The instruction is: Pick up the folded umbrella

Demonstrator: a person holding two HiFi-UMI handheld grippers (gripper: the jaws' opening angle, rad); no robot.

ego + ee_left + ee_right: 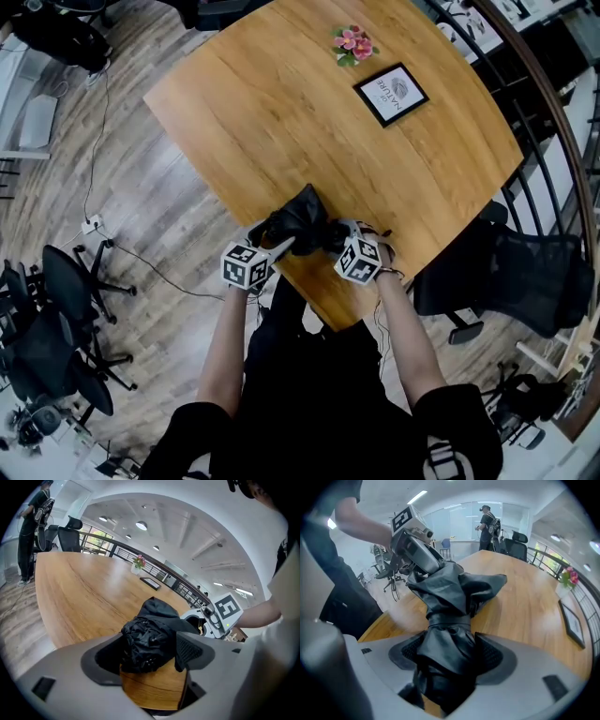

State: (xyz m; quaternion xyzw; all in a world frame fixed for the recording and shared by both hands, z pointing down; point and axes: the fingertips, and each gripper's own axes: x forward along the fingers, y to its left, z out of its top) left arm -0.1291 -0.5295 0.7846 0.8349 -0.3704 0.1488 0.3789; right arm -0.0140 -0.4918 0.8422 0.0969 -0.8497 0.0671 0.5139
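My right gripper (pixel 447 653) clamps the bunched black fabric of the folded umbrella (pixel 454 597). My left gripper (pixel 149 652) stands spread around its other end, pads apparently not pressing. The umbrella is at the near edge of the table (pixel 281 103). In the head view the marker cubes (pixel 246 265) cover both sets of jaws, and I cannot tell whether the umbrella touches the table.
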